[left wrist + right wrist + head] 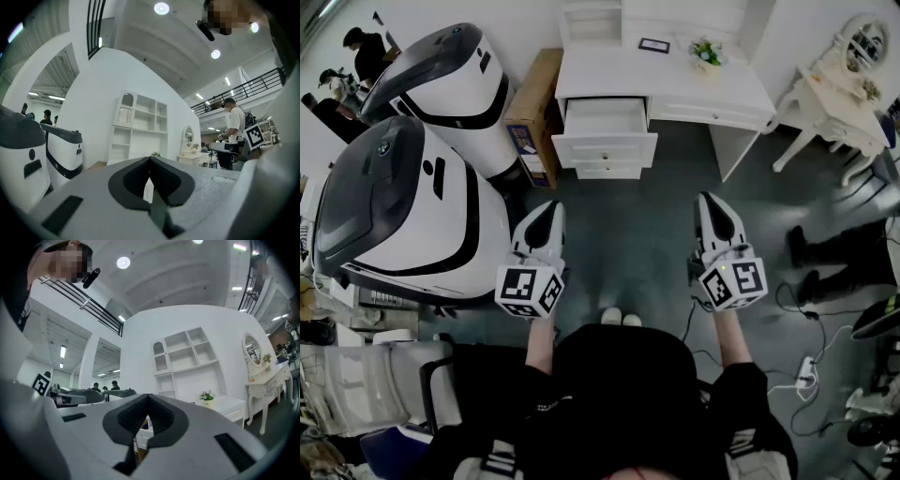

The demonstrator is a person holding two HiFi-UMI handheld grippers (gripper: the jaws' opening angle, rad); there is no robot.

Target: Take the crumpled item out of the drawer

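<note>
Left gripper (pixel 551 208): held out low before the body on a straight forearm, pointing at the desk (pixel 712 89); jaws together, empty.
Right gripper (pixel 706 199): level with the left, same aim; jaws pressed closed, empty.
Drawer (pixel 605 148): one, pulled open, well ahead of both grippers.
Crumpled item: not discernible inside the drawer.
Counts: two grippers, one desk, two white-and-black machines (pixel 403 206).

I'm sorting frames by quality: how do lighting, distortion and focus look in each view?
Head view: even light, sharp, the white desk clear, straight lines bowed near the edges. Left gripper view: fisheye, dark corners, a ceiling lamp blown out, the left gripper filling the lower half. Right gripper view: same dark-cornered fisheye, a bright ceiling spot, the wall shelves leaning.
</note>
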